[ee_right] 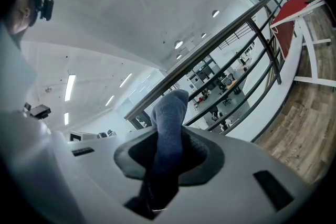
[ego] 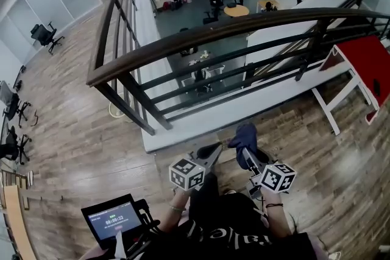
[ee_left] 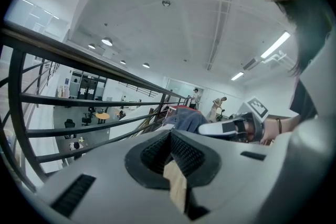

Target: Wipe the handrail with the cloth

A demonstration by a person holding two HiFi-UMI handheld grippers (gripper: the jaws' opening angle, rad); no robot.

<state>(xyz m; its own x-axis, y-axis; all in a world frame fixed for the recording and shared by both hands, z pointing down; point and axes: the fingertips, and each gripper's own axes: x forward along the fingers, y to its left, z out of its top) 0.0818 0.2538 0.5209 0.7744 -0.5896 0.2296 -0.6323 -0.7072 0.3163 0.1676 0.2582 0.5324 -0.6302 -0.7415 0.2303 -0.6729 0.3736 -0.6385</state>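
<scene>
Blue-grey cloth (ego: 245,136) is pinched between the jaws of the right gripper (ego: 248,154), a bunched tuft standing up past the tips and the rest hanging below. The right gripper view shows the jaws clamped on it. The left gripper (ego: 211,151) sits just beside it, jaws pressed together with nothing between them. Both are held low, close to the person's body and above the wooden floor (ego: 79,131).

A dark handrail (ego: 201,38) runs across the upper part of the head view, from a corner at its left end toward a red table (ego: 368,61) at its right end. The cloth is well apart from it and touches nothing yet, so wiping appears not to have begun.

Likely risks:
- Only a short tuft clears the jaws, so pressing down could bring the hard tips against the rail rather than fabric.
- Dragging along the rail may tug the cloth free.
- Beyond the rail is an open drop to a lower floor with furniture, so a loosened cloth could fall there.
</scene>
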